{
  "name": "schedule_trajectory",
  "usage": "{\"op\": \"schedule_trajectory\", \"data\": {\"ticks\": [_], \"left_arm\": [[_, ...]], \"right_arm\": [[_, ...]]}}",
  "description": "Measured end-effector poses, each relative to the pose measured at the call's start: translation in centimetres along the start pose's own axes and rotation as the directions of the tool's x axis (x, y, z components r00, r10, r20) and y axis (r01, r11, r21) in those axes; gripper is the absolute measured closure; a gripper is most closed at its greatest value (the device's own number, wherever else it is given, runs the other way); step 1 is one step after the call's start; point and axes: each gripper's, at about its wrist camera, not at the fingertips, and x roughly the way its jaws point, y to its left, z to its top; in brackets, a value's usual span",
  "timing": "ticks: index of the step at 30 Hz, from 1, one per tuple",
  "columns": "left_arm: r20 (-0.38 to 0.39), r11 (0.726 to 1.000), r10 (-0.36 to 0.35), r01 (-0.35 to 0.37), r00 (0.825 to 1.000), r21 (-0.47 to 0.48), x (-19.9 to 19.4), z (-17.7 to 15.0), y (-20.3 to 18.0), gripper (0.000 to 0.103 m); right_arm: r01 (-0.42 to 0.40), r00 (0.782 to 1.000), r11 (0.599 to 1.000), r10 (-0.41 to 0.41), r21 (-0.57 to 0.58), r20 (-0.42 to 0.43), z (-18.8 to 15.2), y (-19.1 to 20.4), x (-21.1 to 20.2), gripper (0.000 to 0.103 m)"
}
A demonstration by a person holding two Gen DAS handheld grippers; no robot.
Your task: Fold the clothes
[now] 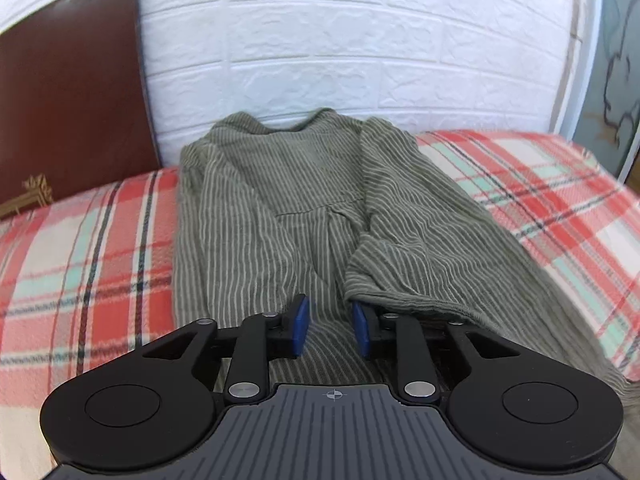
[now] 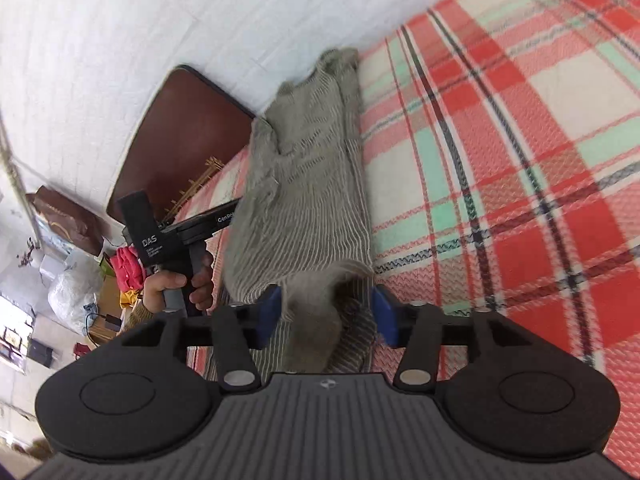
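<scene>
- A green striped shirt (image 1: 280, 208) is spread lengthwise on a red plaid blanket (image 1: 80, 264), its collar toward the white brick-pattern wall (image 1: 360, 40) at 12 o'clock.
- Both sleeves are seen folded inward over the body.
- The left gripper (image 1: 331, 322) is held just above the shirt's near part with its blue pads (image 1: 301, 316) parted; nothing is clamped.
- The right gripper (image 2: 328, 314) is held released, a loose fold of the shirt lying between its spread jaws, unpressed.
- A brown headboard (image 1: 68, 92) is seen at 10 o'clock.
- In the right wrist view, a hand (image 2: 176, 284) on the left gripper's handle is seen at 9 o'clock.
</scene>
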Motion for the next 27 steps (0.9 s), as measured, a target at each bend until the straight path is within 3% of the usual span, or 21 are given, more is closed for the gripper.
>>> {"op": "schedule_trajectory", "data": {"ticks": [5, 10, 12, 15, 18, 20, 21, 22, 23, 24, 25, 26, 27], "left_arm": [[-0.013, 0.998, -0.009, 0.009, 1.0, -0.058, -1.1, -0.4, 1.4, 0.042], [-0.042, 0.98, -0.072, 0.063, 0.996, -0.19, -4.3, -1.4, 3.5, 0.038], [-0.041, 0.96, -0.099, 0.085, 0.994, -0.266, -6.1, -2.2, 4.3, 0.034], [-0.032, 0.908, -0.188, 0.162, 0.982, -0.386, -8.5, -3.9, 4.8, 0.029], [-0.031, 0.885, -0.268, 0.233, 0.963, -0.404, -9.2, -5.2, 3.4, 0.029], [-0.033, 0.885, -0.299, 0.264, 0.954, -0.384, -9.1, -5.8, 2.1, 0.028], [-0.037, 0.888, -0.306, 0.271, 0.951, -0.371, -8.7, -5.9, 1.4, 0.028], [-0.041, 0.889, -0.315, 0.28, 0.948, -0.362, -8.2, -5.9, 0.8, 0.029], [-0.045, 0.884, -0.331, 0.293, 0.943, -0.364, -7.8, -5.9, 0.4, 0.032], [-0.048, 0.879, -0.347, 0.306, 0.937, -0.366, -7.4, -6.0, 0.0, 0.041], [-0.05, 0.874, -0.362, 0.32, 0.931, -0.366, -7.1, -5.9, -0.4, 0.06], [-0.043, 0.87, -0.375, 0.336, 0.926, -0.362, -7.3, -5.8, -0.6, 0.091], [-0.025, 0.867, -0.379, 0.346, 0.925, -0.359, -7.9, -5.5, -0.6, 0.088]], "right_arm": [[0.031, 0.999, 0.993, -0.029, -0.111, 0.019, -2.8, 1.5, -1.8, 0.042], [0.096, 0.995, 0.954, -0.098, -0.285, 0.009, -5.5, 4.2, -0.9, 0.041], [0.125, 0.992, 0.928, -0.127, -0.351, 0.018, -6.3, 5.1, -0.2, 0.041], [0.156, 0.986, 0.903, -0.164, -0.4, 0.015, -6.9, 5.7, 1.1, 0.041], [0.194, 0.978, 0.879, -0.209, -0.435, 0.014, -7.5, 5.9, 2.4, 0.041], [0.233, 0.968, 0.858, -0.25, -0.458, 0.026, -7.8, 5.9, 3.1, 0.043], [0.255, 0.962, 0.851, -0.271, -0.459, 0.033, -7.8, 5.9, 3.3, 0.05], [0.253, 0.963, 0.855, -0.268, -0.453, 0.033, -7.6, 5.8, 3.2, 0.062], [0.248, 0.964, 0.86, -0.262, -0.445, 0.031, -7.4, 5.8, 3.0, 0.071], [0.226, 0.971, 0.873, -0.239, -0.431, 0.023, -7.0, 5.9, 2.5, 0.088], [0.2, 0.977, 0.887, -0.214, -0.417, 0.015, -6.5, 6.0, 1.9, 0.092], [0.156, 0.985, 0.907, -0.17, -0.39, -0.001, -5.9, 6.0, 1.0, 0.092], [0.079, 0.995, 0.938, -0.093, -0.338, -0.028, -5.2, 5.9, 0.0, 0.092]]}}
